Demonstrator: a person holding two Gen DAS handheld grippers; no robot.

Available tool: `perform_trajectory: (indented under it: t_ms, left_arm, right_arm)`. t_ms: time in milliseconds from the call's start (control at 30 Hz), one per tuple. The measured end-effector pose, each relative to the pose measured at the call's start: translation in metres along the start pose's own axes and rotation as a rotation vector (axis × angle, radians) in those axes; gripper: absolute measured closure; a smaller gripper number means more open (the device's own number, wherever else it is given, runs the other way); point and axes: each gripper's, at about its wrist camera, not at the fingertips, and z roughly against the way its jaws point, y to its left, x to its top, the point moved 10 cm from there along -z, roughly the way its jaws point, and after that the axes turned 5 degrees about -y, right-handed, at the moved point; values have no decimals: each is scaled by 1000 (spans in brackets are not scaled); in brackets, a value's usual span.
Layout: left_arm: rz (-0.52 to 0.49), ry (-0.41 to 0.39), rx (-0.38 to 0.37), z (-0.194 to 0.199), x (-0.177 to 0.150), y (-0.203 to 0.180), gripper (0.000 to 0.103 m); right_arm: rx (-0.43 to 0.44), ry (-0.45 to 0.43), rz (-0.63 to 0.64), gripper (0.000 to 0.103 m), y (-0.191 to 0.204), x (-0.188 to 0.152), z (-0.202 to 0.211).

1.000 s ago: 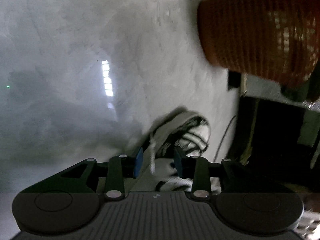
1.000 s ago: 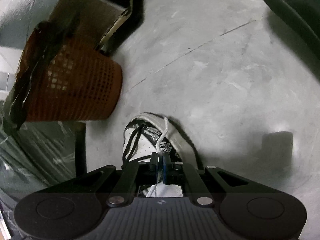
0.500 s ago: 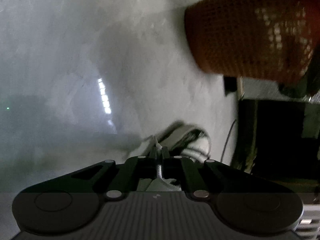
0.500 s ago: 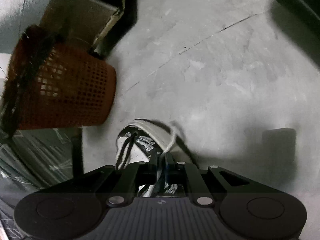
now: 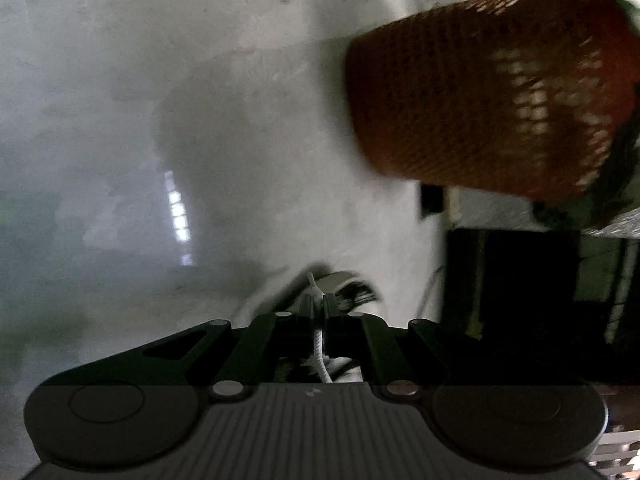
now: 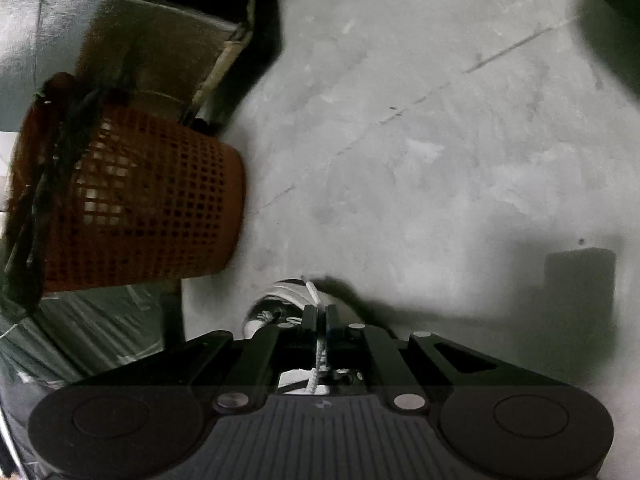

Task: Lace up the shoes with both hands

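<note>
Both grippers held lace: left gripper (image 5: 319, 305) jaws clamped on one white lace end (image 5: 321, 354), right gripper (image 6: 319, 315) jaws clamped on the other (image 6: 320, 350). Shoe (image 6: 280, 300) sat on the floor (image 6: 420, 160), basket (image 6: 132, 204) at 10 o'clock. Likely mid-task: ends drawn up, no knot visible.

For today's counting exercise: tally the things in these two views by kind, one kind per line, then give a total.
Grippers: 2, the left gripper and the right gripper
White lace ends held in jaws: 2
Shoes: 1
Orange mesh baskets: 1
Total: 6
</note>
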Motion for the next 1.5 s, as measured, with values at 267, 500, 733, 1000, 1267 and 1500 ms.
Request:
perform_trajectory:
  t_ms: [267, 500, 733, 1000, 1267, 1500]
  left_arm:
    - [-18, -17, -180, 13, 2, -46, 99]
    - [-20, -31, -290, 32, 0, -91, 99]
    - [-54, -34, -331, 57, -4, -123, 98]
    - [-98, -6, -346, 82, -16, -131, 98]
    - [-166, 48, -359, 102, -36, -138, 98]
    - [-154, 49, -361, 112, -46, -136, 98]
  right_arm:
    - [150, -31, -52, 99, 31, 10, 16]
    - [278, -44, -96, 98, 58, 9, 46]
    - [367, -12, -39, 98, 94, -1, 67]
    - [441, 51, 19, 98, 124, -22, 82]
    - [432, 102, 75, 98, 132, -37, 97]
    - [427, 84, 56, 98, 124, -38, 113]
